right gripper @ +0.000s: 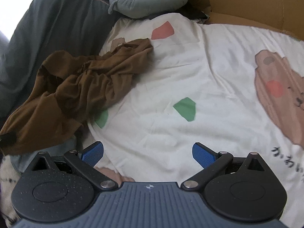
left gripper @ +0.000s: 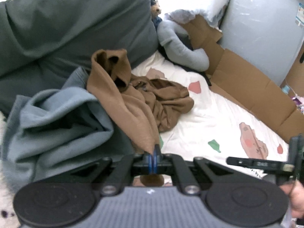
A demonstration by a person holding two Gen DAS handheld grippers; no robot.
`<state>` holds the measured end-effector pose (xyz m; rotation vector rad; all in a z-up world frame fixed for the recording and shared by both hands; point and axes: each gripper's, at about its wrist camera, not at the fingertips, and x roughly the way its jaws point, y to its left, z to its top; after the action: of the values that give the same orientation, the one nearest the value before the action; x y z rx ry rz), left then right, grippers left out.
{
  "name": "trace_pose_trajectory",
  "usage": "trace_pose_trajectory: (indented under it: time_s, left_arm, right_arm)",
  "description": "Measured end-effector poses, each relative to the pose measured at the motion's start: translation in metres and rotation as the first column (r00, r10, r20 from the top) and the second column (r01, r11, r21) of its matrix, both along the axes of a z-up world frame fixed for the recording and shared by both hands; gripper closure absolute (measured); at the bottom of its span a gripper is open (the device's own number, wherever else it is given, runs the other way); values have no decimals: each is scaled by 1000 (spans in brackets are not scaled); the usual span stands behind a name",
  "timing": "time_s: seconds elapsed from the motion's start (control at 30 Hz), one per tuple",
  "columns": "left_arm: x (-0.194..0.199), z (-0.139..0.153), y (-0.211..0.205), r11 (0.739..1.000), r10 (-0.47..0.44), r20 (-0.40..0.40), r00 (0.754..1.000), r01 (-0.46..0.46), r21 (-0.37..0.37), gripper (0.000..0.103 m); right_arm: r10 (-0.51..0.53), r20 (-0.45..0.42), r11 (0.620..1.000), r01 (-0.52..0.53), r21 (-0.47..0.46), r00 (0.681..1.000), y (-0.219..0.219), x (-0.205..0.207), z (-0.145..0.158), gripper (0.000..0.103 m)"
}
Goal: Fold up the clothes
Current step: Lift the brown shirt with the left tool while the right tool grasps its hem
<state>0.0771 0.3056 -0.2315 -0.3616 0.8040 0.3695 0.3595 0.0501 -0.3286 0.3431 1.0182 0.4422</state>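
At about nine o'clock in the left wrist view lies a crumpled grey-blue fleece garment [left gripper: 57,117], heaped against a dark green duvet [left gripper: 76,22]; it looks set aside, waiting its turn. Just right of it the brown garment [left gripper: 144,98] rises in a taut ridge from its bunched mass down toward six o'clock, probably because one corner is being drawn clear of the pile so it can be spread for folding. That corner ends in the left gripper [left gripper: 154,156], whose blue pads are pressed together and pinching the brown cloth. Toward three o'clock the printed white bedsheet [left gripper: 218,117] lies bare, likely the folding surface, edged by flattened cardboard [left gripper: 247,79]. In the right wrist view the right gripper [right gripper: 148,154] hangs above that sheet with jaws spread wide, touching nothing, the brown garment at its ten o'clock.
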Motion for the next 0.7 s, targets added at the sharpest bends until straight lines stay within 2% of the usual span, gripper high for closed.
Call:
trace_pose_trajectory:
  time_s: [0.2, 0.37, 0.57, 0.7]
  left_arm:
    - [-24, 32, -1, 1000, -5, 32, 999, 6, -10, 101]
    - [-43, 49, -3, 1000, 0, 45, 999, 0, -14, 101]
    - [-63, 61, -1, 999, 30, 38, 999, -29, -24, 101]
    - [-81, 66, 2, 998, 55, 20, 998, -55, 1, 101]
  right_arm:
    - [-25, -33, 996, 28, 86, 999, 9, 0, -14, 1]
    - [13, -61, 992, -6, 122, 998, 26, -11, -25, 1]
    - [71, -76, 980, -55, 189, 995, 50, -21, -29, 1]
    - [68, -90, 974, -46, 222, 994, 61, -22, -33, 1]
